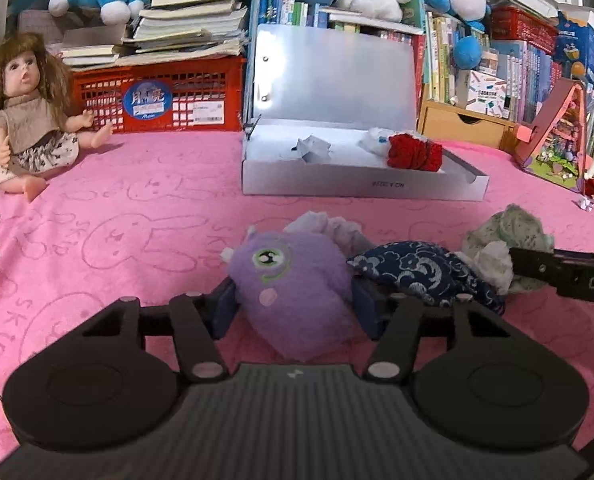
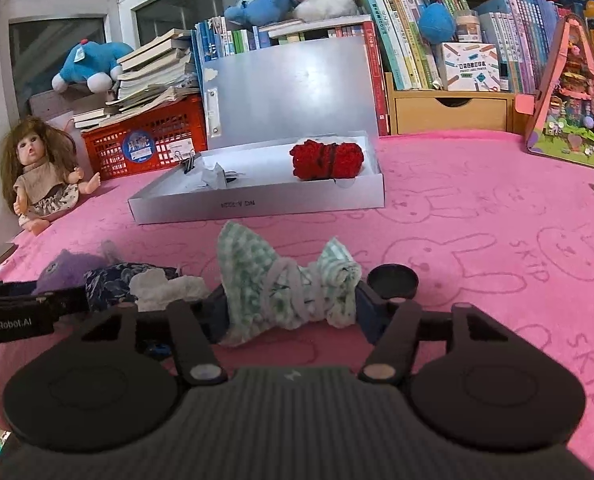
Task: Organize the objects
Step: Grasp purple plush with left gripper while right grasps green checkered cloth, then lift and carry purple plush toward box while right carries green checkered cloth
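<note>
1. Step in hand: double pickup. The left gripper (image 1: 293,300) is clenched on the purple plush (image 1: 293,280), a pad against each side. The right gripper (image 2: 293,308) grasps the green bundle (image 2: 289,284) the same way.
2. Both items rest on the pink cloth (image 2: 477,240), just in front of the open box (image 2: 257,202). A blue pouch (image 1: 425,272) lies between them, touching the plush.
3. Next move, by judgement: lift both clear, carry forward over the box's front wall, release beside the red yarn (image 2: 327,160).
4. Hard to make out: pad contact on the bundle's far side; the white scraps in the box; whether the pouch will drag along.
</note>
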`<state>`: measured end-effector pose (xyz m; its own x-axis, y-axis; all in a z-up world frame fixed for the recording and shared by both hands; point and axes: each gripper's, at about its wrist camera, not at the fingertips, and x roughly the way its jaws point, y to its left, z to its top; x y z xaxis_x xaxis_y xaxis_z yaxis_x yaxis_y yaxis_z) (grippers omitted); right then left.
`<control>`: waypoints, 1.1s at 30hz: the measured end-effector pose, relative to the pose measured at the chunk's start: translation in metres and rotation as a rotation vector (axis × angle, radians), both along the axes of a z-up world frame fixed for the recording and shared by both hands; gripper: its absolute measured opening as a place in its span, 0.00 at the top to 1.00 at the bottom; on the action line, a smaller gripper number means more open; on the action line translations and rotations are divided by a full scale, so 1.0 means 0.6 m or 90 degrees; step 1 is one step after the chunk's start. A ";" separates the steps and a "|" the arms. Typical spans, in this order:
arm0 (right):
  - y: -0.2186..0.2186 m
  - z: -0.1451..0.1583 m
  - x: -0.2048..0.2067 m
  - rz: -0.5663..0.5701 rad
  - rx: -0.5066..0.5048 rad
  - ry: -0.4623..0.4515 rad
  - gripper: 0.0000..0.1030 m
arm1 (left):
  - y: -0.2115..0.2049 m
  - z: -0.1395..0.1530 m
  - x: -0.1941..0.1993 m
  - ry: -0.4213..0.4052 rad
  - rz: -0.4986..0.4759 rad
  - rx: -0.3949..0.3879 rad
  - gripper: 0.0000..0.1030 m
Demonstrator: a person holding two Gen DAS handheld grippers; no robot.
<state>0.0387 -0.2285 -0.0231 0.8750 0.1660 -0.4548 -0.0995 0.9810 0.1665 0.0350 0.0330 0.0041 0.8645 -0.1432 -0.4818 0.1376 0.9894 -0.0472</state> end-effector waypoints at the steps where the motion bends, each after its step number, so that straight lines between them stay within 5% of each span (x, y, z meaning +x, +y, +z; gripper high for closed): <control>1: -0.002 0.001 0.000 0.000 0.003 0.001 0.40 | -0.002 0.003 -0.002 -0.003 -0.003 0.003 0.38; 17: -0.015 0.046 -0.014 -0.003 0.027 -0.030 0.43 | -0.001 0.062 -0.016 -0.044 -0.002 -0.011 0.38; 33: -0.037 0.081 0.038 -0.028 0.051 -0.018 0.43 | -0.011 0.098 0.040 -0.038 -0.015 -0.018 0.38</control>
